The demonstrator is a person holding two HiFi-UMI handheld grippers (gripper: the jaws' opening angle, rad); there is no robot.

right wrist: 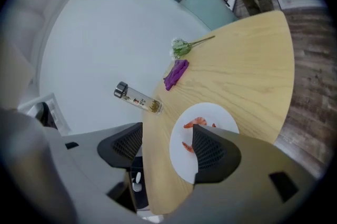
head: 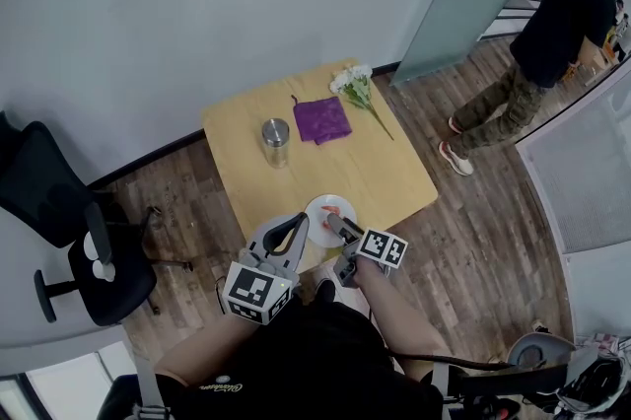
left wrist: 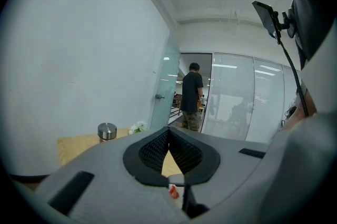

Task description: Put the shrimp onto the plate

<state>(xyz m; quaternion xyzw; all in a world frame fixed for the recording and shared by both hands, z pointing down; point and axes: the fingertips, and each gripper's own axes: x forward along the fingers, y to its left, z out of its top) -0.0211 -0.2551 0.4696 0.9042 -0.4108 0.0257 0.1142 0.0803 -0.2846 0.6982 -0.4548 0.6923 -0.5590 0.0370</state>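
Note:
A white plate (head: 317,229) sits at the near edge of the wooden table (head: 394,176), with two orange shrimp on it (right wrist: 198,122) (right wrist: 187,146); in the head view they show as an orange spot (head: 336,209). My right gripper (right wrist: 166,136) hangs just above the plate (right wrist: 224,115), open, with nothing between its fingers; in the head view it (head: 335,227) covers the plate's right half. My left gripper (head: 296,223) is held just left of the plate, roughly level, its jaws meeting at the tips (left wrist: 168,130) and holding nothing.
Farther back on the table stand a steel-lidded glass jar (head: 275,141), a purple cloth (head: 322,119) and white flowers (head: 355,85). A black office chair (head: 69,241) is on the left. A person (head: 552,34) stands by the glass door at the right.

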